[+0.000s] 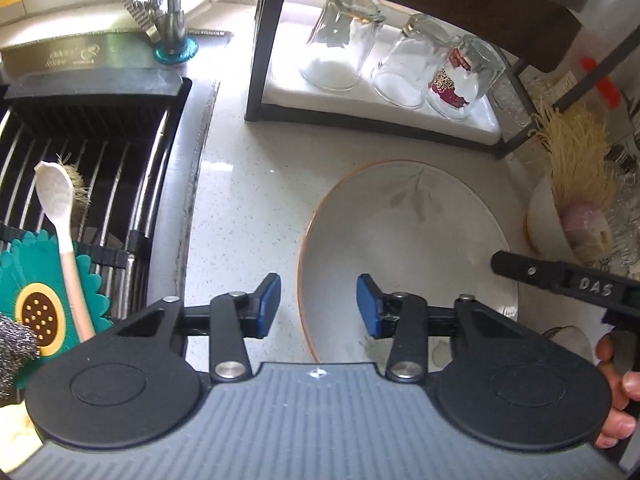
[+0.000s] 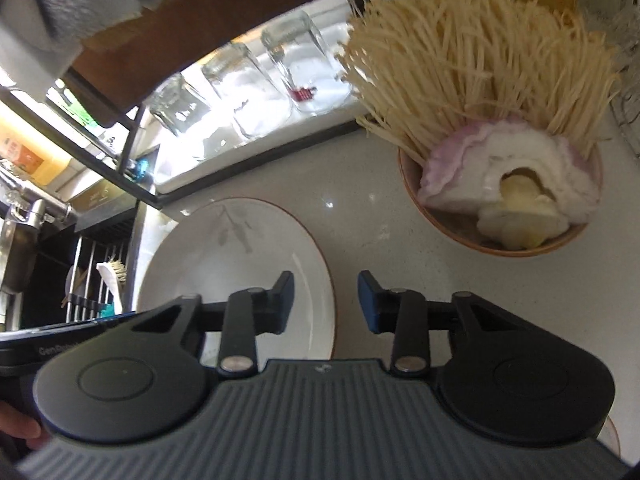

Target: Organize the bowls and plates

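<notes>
Nearest, the left gripper [image 1: 318, 306] hangs with its jaws wide and nothing between them, straddling the near left rim of the plate [image 1: 404, 240]; the right gripper [image 2: 326, 304] is likewise spread wide and empty, poised over the plate's right edge. One plate shows fully, white with an orange rim line and a faint leaf print, lying flat on the pale speckled bench [image 1: 248, 184] between the two grippers. I judge it glazed ceramic: stiff, fairly heavy, slick under rubber pads and liable to chip, so the rim is the place to pinch, from both sides, since its flat lie leaves little to get under. Beyond it to the right stands one bowl [image 2: 500, 240], orange-edged and full of dry noodles [image 2: 472, 60] and an onion piece [image 2: 516, 180]; it looks top-heavy and best held by its wall, kept level. Farthest, three drinking glasses [image 1: 400, 56] sit upturned in the dark-framed rack [image 1: 260, 80]. Off to the left, the sink rack [image 1: 100, 152] holds a single white spoon [image 1: 56, 200].
</notes>
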A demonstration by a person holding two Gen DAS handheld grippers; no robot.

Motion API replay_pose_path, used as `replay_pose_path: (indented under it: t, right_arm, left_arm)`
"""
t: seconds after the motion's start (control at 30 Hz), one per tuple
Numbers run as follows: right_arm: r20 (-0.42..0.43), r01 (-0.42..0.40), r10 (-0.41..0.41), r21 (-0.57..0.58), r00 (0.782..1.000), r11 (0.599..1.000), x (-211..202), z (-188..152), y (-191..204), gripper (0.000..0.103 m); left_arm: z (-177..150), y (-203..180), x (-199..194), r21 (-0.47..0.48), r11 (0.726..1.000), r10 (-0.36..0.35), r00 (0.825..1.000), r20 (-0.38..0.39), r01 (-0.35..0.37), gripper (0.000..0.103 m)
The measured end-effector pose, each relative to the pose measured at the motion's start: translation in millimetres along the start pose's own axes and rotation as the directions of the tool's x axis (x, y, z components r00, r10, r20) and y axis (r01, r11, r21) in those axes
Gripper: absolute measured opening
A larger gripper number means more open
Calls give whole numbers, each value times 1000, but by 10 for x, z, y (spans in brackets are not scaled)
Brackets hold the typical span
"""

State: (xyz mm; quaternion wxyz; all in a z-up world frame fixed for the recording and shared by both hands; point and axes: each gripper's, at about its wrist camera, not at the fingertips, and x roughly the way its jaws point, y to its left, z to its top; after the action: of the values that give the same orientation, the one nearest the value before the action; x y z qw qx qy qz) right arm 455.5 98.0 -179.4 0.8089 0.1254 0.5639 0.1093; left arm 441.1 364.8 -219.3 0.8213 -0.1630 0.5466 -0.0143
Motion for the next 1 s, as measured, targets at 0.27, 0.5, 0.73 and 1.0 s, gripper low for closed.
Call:
replay_pose_path:
  t: [0.27, 0.5, 0.73, 1.0]
  right_arm:
    - [-27, -18, 18, -7, 999, 1000, 79, -19, -27, 17]
    - [-21, -11, 10, -55, 1000, 998, 78, -23, 18, 15]
    - [-23, -17, 16, -54, 1000, 998, 28, -16, 19, 15]
    - [21, -19, 21, -66, 1000, 998, -278, -63, 87, 15]
  left_arm:
    - [54, 85, 97, -29, 999, -22, 999, -28, 21, 15]
    - [70, 94, 113, -26, 999, -25, 999, -27, 24, 14]
    - [47, 52, 38, 2, 1000, -16, 999, -32, 17, 13]
    - [-1, -55, -279, -2, 999, -32, 999, -12, 32, 13]
